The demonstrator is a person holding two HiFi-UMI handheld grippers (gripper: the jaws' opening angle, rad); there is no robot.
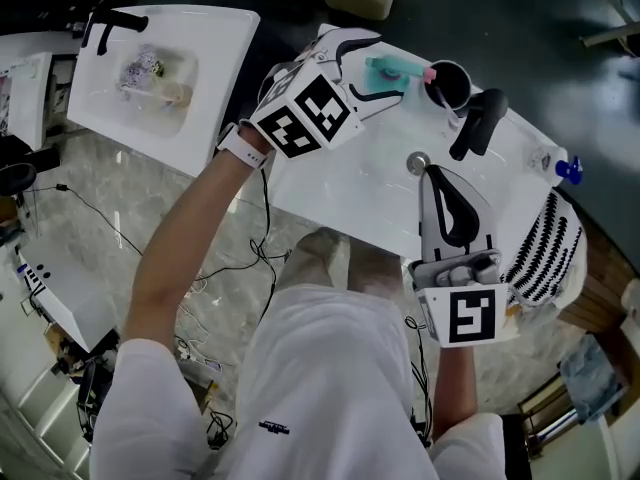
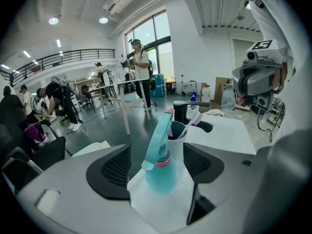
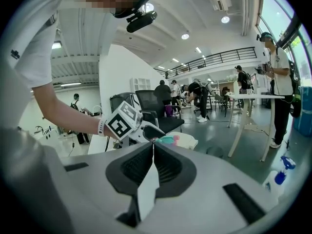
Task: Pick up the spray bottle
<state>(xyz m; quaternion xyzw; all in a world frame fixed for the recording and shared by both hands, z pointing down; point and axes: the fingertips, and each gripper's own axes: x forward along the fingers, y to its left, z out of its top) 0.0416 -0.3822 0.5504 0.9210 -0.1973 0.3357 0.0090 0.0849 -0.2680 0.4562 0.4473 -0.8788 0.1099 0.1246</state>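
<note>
At the washbasin's (image 1: 330,200) near edge, the right gripper (image 1: 431,172) is closed, empty. At the far edge, the left gripper (image 1: 368,68) holds its jaws apart, straddling the upright spray bottle (image 2: 161,172). Grasp step apparent; lifting requires clamping its body.

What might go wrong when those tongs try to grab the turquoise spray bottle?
The left tongs stand open around the spray bottle, not yet pressing it. A lopsided squeeze might tip it, and it seems to stand near the edge of the sink. The cup with a toothbrush is right behind it; pushing further forward may knock it over.
</note>
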